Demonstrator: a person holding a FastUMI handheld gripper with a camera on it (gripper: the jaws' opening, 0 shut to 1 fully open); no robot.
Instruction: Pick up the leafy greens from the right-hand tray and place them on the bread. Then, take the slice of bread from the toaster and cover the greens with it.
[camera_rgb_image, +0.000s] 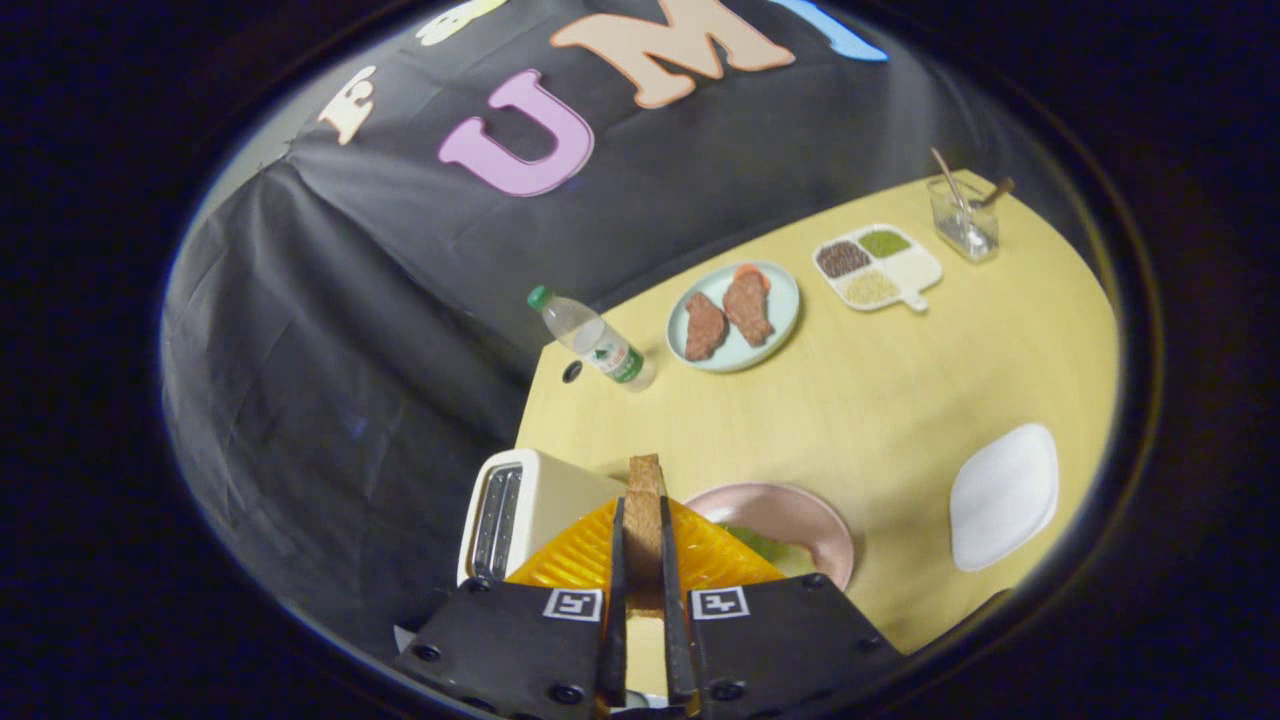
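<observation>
the toaster (520, 505) is sitting at the table's near left edge, just left of the fingers. the gripper (645, 600) is clenching the bread slice (645, 510) edge-on between both fingers, above the toaster. right of it, the pink plate (790, 515) is carrying the leafy greens (760, 545), partly hidden by the gripper. judging the step, the slice is needing tilting flat, centring over the greens, lowering gently. the white tray (1003, 495) is lying further right.
</observation>
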